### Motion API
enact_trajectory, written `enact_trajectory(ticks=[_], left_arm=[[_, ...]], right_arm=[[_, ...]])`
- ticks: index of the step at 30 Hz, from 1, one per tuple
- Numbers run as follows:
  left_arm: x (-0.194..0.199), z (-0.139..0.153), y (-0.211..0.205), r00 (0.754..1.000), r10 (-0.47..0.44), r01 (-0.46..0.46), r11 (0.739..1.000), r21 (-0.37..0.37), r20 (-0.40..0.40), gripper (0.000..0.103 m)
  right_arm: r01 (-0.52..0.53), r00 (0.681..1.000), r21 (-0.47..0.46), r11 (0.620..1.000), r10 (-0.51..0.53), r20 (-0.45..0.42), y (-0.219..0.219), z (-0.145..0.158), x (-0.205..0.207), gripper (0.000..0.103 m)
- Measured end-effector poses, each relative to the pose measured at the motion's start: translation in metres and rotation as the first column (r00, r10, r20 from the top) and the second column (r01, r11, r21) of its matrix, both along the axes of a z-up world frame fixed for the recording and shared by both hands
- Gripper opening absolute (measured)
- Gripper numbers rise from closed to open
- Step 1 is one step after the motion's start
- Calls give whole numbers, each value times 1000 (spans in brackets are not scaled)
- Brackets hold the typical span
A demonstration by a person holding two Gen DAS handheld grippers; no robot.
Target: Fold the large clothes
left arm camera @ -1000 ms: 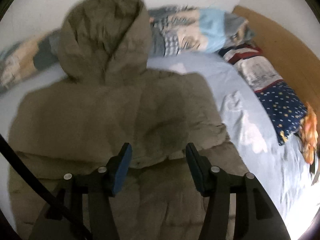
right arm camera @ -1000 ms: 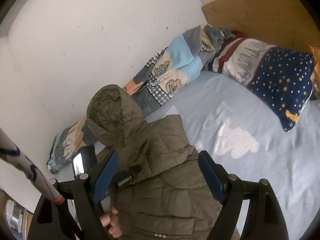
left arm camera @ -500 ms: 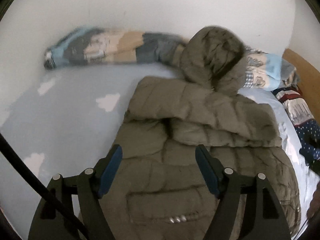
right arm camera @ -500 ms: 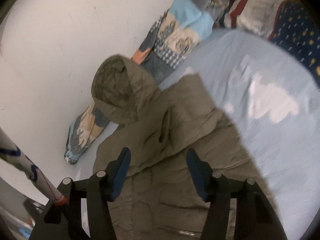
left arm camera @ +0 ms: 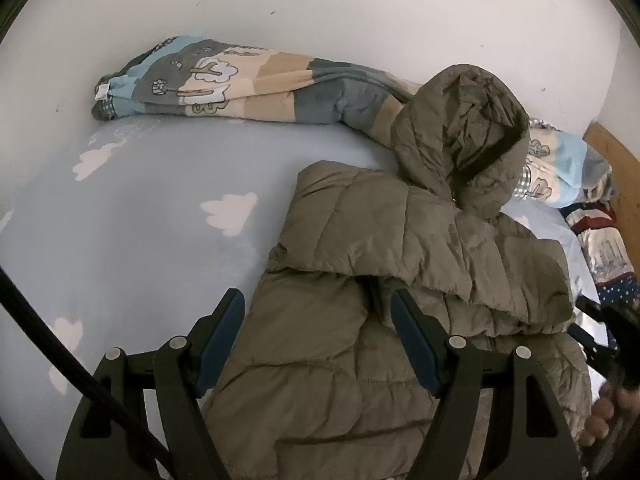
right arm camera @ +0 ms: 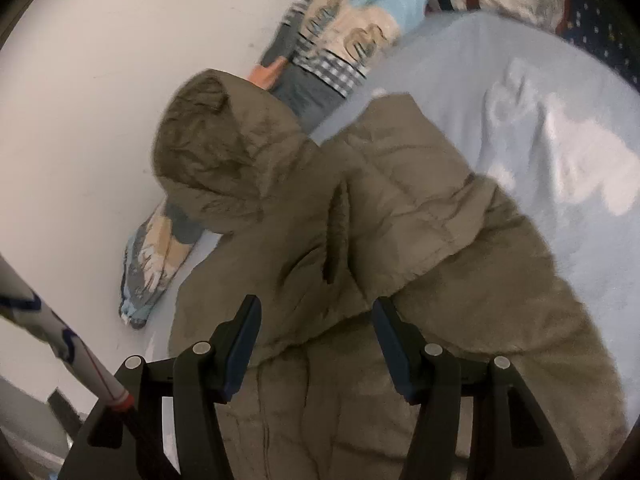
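Jacket (left arm camera: 400,300), puffy and brown, lies on the blue bed (left arm camera: 140,220) with its sleeves folded in. Left tool (left arm camera: 318,344) and right tool (right arm camera: 316,344) hang open above it, holding nothing. Next, I think, they must grab the bottom edge and fold it up toward the hood (left arm camera: 460,136).

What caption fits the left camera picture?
Open left gripper above a folded olive puffer jacket on a cloud-print bed sheet.

Your jacket (left arm camera: 400,300) lies on the bed (left arm camera: 140,240), hood (left arm camera: 460,136) far against the rolled blanket (left arm camera: 240,84) along the wall; pillows (left arm camera: 604,240), seemingly, lie right.
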State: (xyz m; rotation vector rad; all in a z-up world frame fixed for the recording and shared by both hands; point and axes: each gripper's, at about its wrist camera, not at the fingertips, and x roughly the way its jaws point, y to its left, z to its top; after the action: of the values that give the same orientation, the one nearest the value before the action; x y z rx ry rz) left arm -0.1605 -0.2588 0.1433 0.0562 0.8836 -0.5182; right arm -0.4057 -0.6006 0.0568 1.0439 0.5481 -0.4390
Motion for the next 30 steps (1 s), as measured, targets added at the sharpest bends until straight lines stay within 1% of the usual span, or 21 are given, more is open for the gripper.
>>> enact_trajectory(ticks=[4, 5, 6, 7, 9, 12, 13, 16, 19, 20, 21, 23, 25, 26, 28, 30], left_arm=[[0, -3, -2, 1000, -2, 2, 1000, 7, -10, 74], [0, -4, -3, 1000, -6, 6, 1000, 12, -11, 74], [0, -4, -3, 1000, -3, 3, 1000, 21, -7, 74], [1, -5, -3, 1000, 2, -2, 1000, 27, -4, 74], [3, -9, -4, 1000, 8, -7, 999, 35, -10, 74], [6, -15, -5, 999, 16, -15, 999, 44, -31, 74], [7, -16, -6, 999, 17, -15, 999, 48, -35, 74], [6, -17, -7, 999, 15, -14, 998, 57, -28, 74], [5, -15, -7, 1000, 17, -16, 998, 64, -11, 74], [5, -15, -7, 1000, 18, -18, 998, 65, -7, 74], [5, -15, -6, 1000, 18, -18, 998, 66, -6, 74], [4, -15, -7, 1000, 14, -14, 998, 65, -11, 74], [1, -15, -9, 1000, 7, -6, 997, 72, -11, 74], [0, -14, -9, 1000, 3, -2, 997, 76, -6, 74], [-4, -11, -12, 1000, -6, 5, 996, 91, 17, 74], [-10, -7, -14, 998, -16, 10, 994, 111, 53, 74]], right_arm=[[17, 1000, 49, 999, -17, -8, -14, -17, 27, 63], [14, 1000, 49, 999, -14, 1, -16, -18, 31, 56], [-6, 1000, 35, 999, 7, -12, -19, -19, 39, 27], [-4, 998, 11, 1000, 4, -56, -20, -18, 44, 21], [19, 998, -18, 1000, -20, -66, -24, -16, 43, 20], [23, 985, -147, 989, -47, -167, -25, -8, 47, 20], [8, 979, -164, 986, -42, -199, -25, -10, 51, 20], [-30, 969, -152, 988, -9, -248, -29, -21, 57, 21], [-55, 967, -156, 986, 14, -256, -29, -15, 53, 33], [-53, 967, -170, 984, 8, -255, -28, -11, 50, 42], [-43, 966, -187, 981, -7, -257, -25, -5, 46, 47], [-12, 965, -242, 970, -52, -256, -18, 9, 35, 48], [-6, 967, -298, 955, -70, -244, -8, 23, 30, 48], [-10, 971, -338, 941, -72, -228, 1, 33, 30, 48], [-41, 980, -363, 931, -34, -198, 14, 44, 37, 50], [-104, 982, -356, 929, 39, -187, 27, 47, 53, 56]])
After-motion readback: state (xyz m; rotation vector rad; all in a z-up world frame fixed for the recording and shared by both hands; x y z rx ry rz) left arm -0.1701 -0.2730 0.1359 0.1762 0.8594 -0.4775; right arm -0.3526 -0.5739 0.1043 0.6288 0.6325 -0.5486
